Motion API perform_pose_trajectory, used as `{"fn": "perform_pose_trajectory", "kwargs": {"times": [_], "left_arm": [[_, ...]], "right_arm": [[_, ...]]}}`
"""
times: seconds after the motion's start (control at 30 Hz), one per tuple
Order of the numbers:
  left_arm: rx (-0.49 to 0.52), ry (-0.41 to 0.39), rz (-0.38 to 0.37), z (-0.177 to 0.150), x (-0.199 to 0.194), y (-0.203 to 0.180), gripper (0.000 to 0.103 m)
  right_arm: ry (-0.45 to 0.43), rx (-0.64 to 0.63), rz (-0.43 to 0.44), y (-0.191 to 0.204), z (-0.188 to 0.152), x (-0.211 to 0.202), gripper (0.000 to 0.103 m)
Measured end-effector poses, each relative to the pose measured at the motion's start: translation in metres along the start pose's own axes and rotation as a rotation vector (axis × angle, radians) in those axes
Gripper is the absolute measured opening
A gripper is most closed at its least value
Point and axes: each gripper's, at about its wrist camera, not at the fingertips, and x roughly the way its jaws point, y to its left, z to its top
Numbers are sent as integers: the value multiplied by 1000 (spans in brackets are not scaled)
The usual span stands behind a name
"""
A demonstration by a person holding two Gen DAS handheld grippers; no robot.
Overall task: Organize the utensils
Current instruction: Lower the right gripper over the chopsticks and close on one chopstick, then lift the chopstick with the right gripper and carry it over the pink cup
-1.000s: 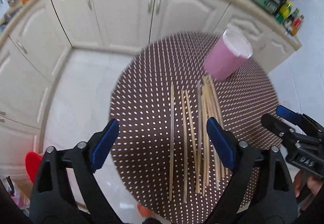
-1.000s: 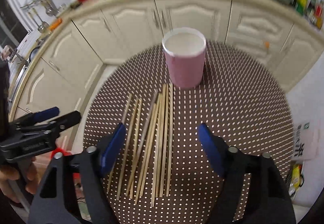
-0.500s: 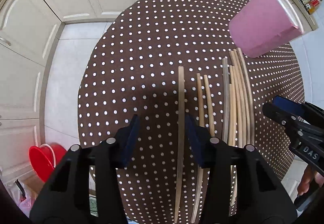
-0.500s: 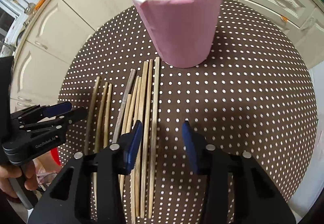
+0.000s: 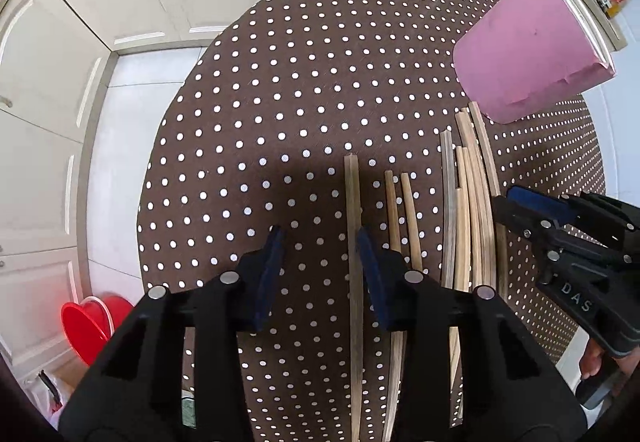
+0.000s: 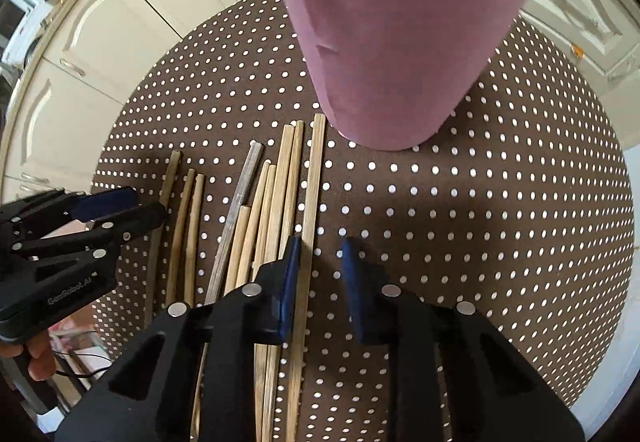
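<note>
Wooden chopsticks [image 6: 276, 202] laid roughly parallel on round brown bench with white polka dots [image 5: 280, 90], just beside tall pink paper cup [image 6: 400, 54]. Left claw [image 5: 320, 238] spread apart, low over leftmost dark chopstick [image 5: 352, 210], stick lying against inner face of its right pad. Right claw [image 6: 318, 246] likewise parted, straddling rightmost pale chopstick [image 6: 312, 178] nearest cup. Neither clamped yet. Probable risks: off-centre closing rolling stick sideways out of pads; pinching neighbouring stick along with target; end-heavy grasp letting stick pivot and droop; knocking light cup over during insertion.
</note>
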Motion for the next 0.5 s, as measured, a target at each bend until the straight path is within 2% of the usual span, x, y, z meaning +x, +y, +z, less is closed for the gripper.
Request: {"fn": "perform_pose_trajectory", "kwargs": {"times": [0.13,0.2,0.3,0.37,0.4,0.5], "left_arm": [[13,8,15,4,-2,-5,40],[35,5,40,5,-2,-10,38],[36,-10,75,2,4,-17,24],[34,-15,74,-3,2,-17,17],[34,-17,68,-4,0,-16,8],[28,-16,40,-6,1,-14,6]], "right_arm": [[-1,8,1,2,4,1,18],[-5,2,-9,6,5,3,14],[0,13,-3,5,9,8,7],[4,30,21,-1,8,8,7],[4,36,31,-3,9,8,6],[6,51,62,-7,8,5,5]]}}
